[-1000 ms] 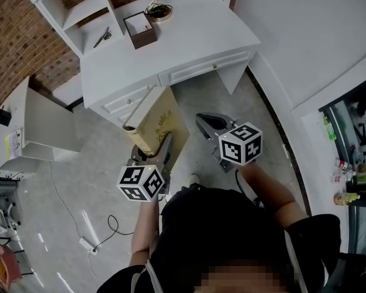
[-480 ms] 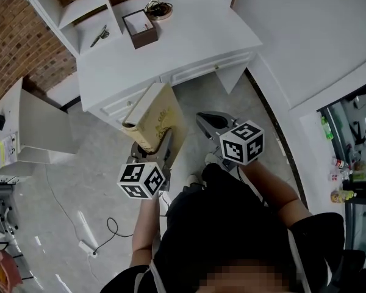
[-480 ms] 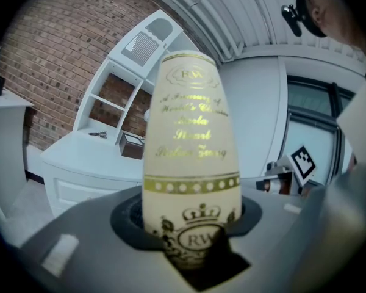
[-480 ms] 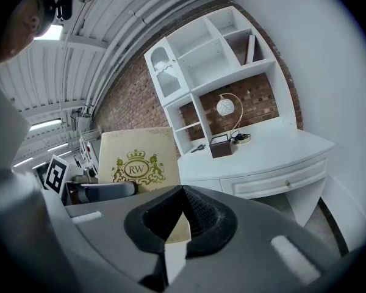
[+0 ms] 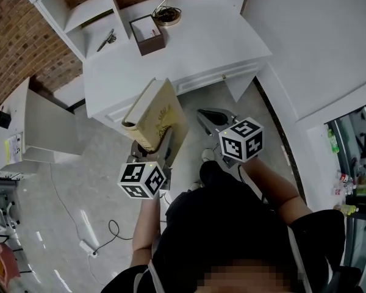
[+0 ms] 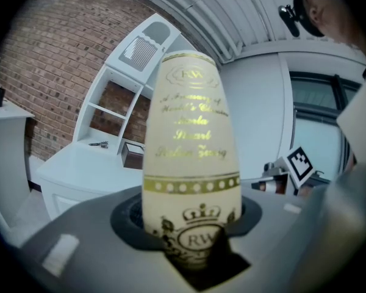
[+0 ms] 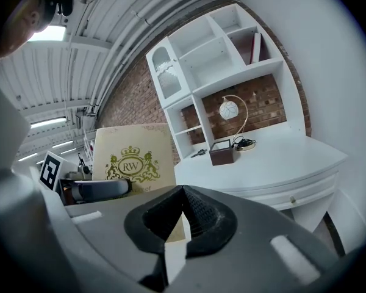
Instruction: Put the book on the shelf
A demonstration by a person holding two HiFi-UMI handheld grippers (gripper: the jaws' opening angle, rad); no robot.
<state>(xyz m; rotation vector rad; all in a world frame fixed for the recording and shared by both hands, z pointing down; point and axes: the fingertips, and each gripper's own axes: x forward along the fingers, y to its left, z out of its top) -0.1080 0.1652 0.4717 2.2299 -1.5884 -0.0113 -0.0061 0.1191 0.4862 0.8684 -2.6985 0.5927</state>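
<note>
**The left gripper holds the book upright in front of the white desk.**

The left gripper [image 6: 192, 249] pinches the lower end of the book [image 6: 192, 163], so that end is hidden in the jaws. The spine faces this gripper, and the long axis stands nearly upright, with the top leaning to 12 o'clock, toward the desk [image 5: 189, 47]. At 3 o'clock of the book, the right gripper [image 7: 182, 209] has its jaws pressed together on nothing. Farther on the desk, an open brown box [image 5: 147, 34] shows a pale inside, and its content cannot be made out. In a low compartment of the shelf unit [image 5: 73, 14] lies a small dark object [image 5: 106, 39], too small to name.
</note>
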